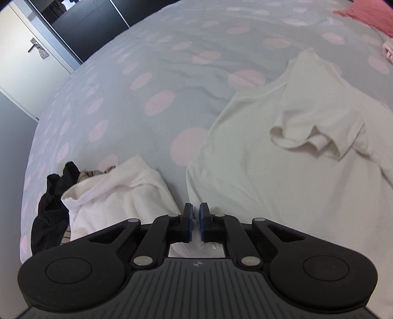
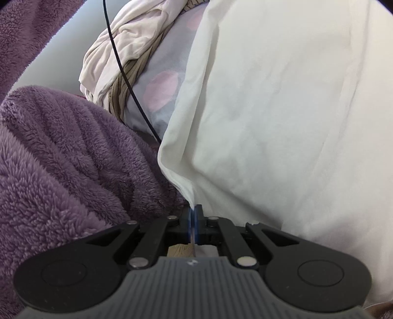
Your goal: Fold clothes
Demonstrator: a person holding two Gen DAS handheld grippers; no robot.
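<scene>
Shirt (image 1: 282, 152): soft, limp, light; grab at hem corners
Left gripper (image 1: 196, 222): clenched at hem, grasp unclear
Right gripper (image 2: 194, 220): pinching shirt corner

Left tongs (image 1: 196, 222) pinch cream shirt (image 1: 282, 159) hem

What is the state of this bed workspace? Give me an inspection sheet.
Surface: dotted bedspread, rumpled.
Job's things: white T-shirt spread out, one sleeve folded in.
Clutter: white garment with black garment beside it; red cloth at the far corner.
Grippers: left gripper shut at the T-shirt's near edge, grip unclear; right gripper shut on a T-shirt corner.
Cables: black cable crossing the right wrist view.
Surroundings: door; purple fleece garment close by.
</scene>
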